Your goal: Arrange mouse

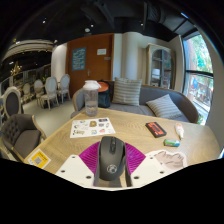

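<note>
A black computer mouse (112,158) sits between my two fingers, its front pointing away from me over the light wooden table (130,138). The magenta pads (91,157) press against both of its sides. My gripper (112,152) is shut on the mouse and holds it near the table's near edge. I cannot tell whether its underside touches the table.
On the table beyond the fingers stand a clear jug (91,99), a printed leaflet (92,127), a dark red case (156,129), a yellow card (38,157) and a small white and teal item (176,136). A grey sofa (150,100) lies behind and chairs (18,128) at the left.
</note>
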Available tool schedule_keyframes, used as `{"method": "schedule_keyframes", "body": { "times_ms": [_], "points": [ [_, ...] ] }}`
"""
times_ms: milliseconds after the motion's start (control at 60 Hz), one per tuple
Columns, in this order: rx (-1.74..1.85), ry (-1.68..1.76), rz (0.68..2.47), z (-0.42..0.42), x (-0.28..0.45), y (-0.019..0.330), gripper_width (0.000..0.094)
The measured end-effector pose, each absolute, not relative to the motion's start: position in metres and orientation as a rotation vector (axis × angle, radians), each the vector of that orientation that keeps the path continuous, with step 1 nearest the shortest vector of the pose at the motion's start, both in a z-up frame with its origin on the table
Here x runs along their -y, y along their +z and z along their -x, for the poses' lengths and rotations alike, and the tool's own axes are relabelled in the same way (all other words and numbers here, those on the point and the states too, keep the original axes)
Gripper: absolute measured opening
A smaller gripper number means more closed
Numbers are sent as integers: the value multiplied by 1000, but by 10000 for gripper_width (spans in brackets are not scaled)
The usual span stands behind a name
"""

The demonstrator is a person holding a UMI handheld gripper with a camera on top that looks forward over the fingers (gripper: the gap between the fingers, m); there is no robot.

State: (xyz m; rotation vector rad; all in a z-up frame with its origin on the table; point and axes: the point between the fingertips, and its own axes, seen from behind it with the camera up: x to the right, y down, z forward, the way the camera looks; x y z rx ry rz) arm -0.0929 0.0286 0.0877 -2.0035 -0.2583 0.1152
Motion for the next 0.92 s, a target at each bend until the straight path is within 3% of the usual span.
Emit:
{"method": "schedule_keyframes", "body": {
  "times_ms": [83, 150, 350, 400, 550, 683, 917],
  "points": [
    [185, 10, 1957, 25, -29, 114, 368],
    [135, -110, 1970, -33, -29, 111, 367],
    [60, -198, 2161, -117, -12, 9, 365],
    [46, -185, 2185, -123, -7, -1, 366],
    [49, -128, 2191, -125, -3, -6, 510],
    [75, -42, 2151, -121, 18, 8, 866],
    [56, 98, 2066, -119, 104, 23, 849]
  ]
}}
